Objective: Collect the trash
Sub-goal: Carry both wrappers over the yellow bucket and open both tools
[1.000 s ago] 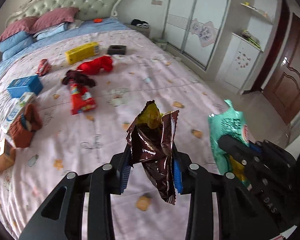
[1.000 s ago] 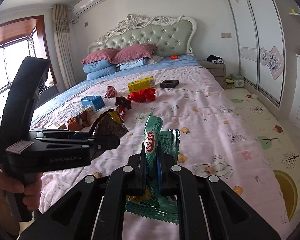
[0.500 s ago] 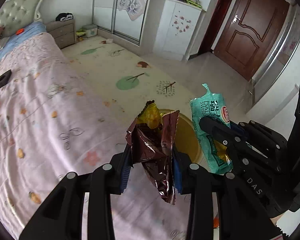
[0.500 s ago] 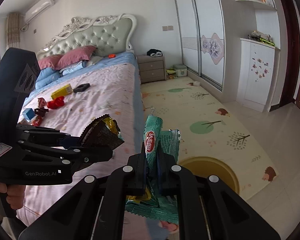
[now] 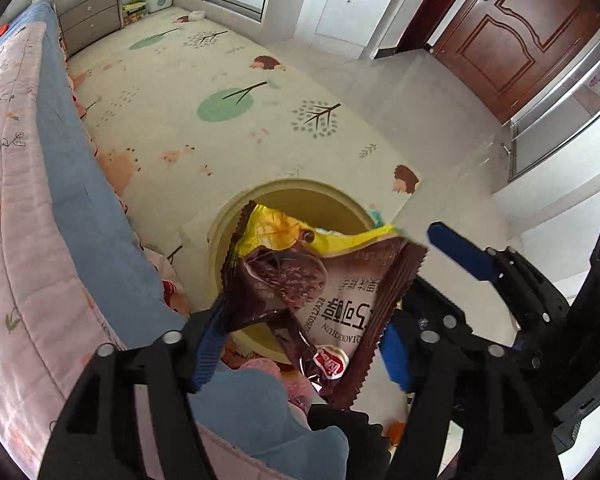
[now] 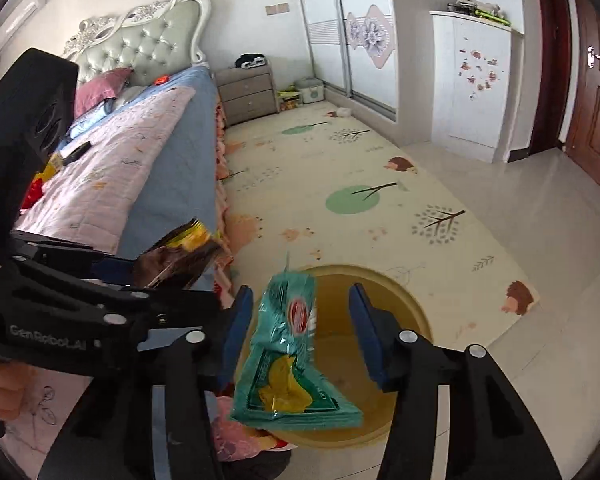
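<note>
The left gripper (image 5: 300,344) is opening its jaws. The brown snack wrapper (image 5: 320,280) sits loose between them, right over the yellow bin (image 5: 300,196) on the floor by the bed (image 5: 20,200). The right gripper (image 6: 300,344) is opening too, and the green snack bag (image 6: 288,360) is slipping free above that bin. Both look thin, light and crinkly, so they may flutter. A flat edge would be best to pinch.

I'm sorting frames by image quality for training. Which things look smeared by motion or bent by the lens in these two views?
Left wrist view: the brown wrapper has readable print but soft edges; the door bows with fisheye curvature, and black corners vignette. Right wrist view: the green wrapper is motion-smeared between opening jaws, the yellow bin below stays fairly sharp, the wardrobe leans, and the tiles carry soft glare.
</note>
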A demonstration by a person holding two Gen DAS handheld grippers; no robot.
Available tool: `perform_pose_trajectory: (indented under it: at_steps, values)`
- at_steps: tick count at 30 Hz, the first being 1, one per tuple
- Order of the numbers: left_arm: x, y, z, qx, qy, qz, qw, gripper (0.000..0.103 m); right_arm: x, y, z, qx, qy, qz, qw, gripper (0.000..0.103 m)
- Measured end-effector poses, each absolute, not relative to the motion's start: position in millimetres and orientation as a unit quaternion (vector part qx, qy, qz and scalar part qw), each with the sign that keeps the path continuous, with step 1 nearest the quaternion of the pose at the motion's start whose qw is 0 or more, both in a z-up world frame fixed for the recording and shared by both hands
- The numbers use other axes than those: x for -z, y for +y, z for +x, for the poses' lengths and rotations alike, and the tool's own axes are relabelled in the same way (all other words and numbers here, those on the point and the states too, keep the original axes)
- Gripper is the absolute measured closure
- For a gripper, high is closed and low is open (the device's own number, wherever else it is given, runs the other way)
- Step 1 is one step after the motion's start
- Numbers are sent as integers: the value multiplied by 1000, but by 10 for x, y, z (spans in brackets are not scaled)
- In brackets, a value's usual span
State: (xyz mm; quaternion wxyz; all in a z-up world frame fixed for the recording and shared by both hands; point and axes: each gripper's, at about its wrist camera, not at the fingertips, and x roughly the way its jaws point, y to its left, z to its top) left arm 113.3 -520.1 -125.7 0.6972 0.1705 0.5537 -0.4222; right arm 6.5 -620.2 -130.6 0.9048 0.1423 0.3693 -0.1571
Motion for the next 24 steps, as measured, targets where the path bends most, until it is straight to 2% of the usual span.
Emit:
perform_pose_trajectory:
  at_steps: [1, 6, 24]
  values:
    - [1268, -5204, 1142, 421, 559, 167, 695, 19, 1328, -6215, 69, 165, 372, 139, 903, 53]
    - [1231, -5098, 1183, 431, 543, 154, 704, 15, 1339, -6254, 9, 159, 365, 162, 903, 53]
    - [498, -4459, 1062, 436, 450, 111, 772, 15, 724, -5741, -134, 135, 322, 119, 930, 53]
